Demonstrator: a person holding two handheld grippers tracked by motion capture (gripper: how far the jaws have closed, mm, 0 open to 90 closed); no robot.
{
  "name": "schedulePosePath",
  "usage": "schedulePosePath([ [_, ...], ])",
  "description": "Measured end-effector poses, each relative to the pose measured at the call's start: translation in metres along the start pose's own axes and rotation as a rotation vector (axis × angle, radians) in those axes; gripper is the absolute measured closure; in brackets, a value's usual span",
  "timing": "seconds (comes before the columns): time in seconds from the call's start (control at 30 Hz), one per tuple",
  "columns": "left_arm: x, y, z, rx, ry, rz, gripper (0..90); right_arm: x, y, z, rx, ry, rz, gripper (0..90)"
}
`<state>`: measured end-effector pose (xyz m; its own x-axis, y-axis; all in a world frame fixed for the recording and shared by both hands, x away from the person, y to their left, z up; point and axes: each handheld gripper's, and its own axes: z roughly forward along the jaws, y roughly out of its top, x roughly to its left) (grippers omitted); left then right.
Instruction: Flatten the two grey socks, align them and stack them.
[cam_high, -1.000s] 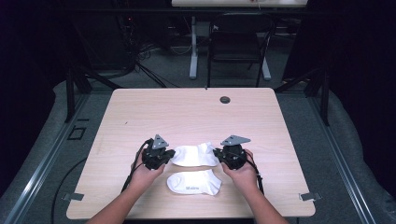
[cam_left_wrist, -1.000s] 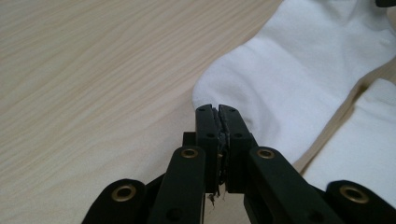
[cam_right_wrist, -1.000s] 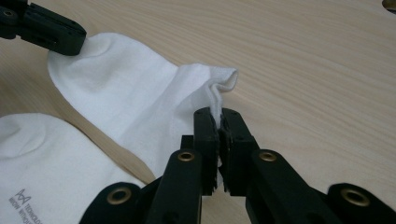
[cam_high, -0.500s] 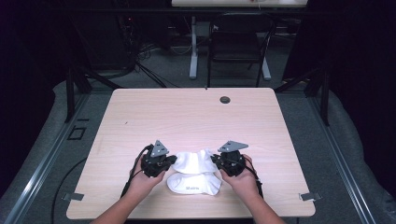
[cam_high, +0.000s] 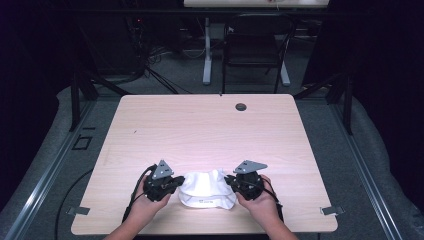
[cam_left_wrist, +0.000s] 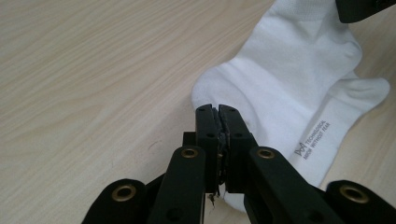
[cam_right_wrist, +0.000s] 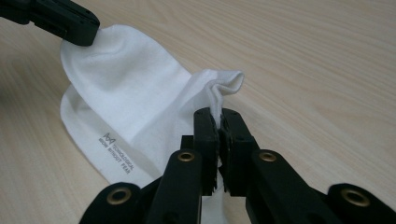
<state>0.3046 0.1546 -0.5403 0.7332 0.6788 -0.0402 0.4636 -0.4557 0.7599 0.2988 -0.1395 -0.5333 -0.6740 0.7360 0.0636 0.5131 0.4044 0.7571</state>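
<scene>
Claws (cam_left_wrist: 218, 109) (cam_right_wrist: 218, 112) clamped on upper white sock (cam_high: 202, 181), over lower sock (cam_high: 210, 202).

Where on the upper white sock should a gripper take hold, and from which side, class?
At an end edge, coming in low from the side. The upper sock lies limp on the lower sock, so only its thin edges offer a pinch. The left gripper and the right gripper each clamp one end this way.
</scene>
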Motion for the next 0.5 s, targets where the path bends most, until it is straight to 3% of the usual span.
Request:
schedulePosePath([
  [0.5,-0.012,-0.009,-0.003,0.006,-0.034,-0.001,87.5,0.006,-0.013,-0.011,0.008,0.02,0.019,86.3],
])
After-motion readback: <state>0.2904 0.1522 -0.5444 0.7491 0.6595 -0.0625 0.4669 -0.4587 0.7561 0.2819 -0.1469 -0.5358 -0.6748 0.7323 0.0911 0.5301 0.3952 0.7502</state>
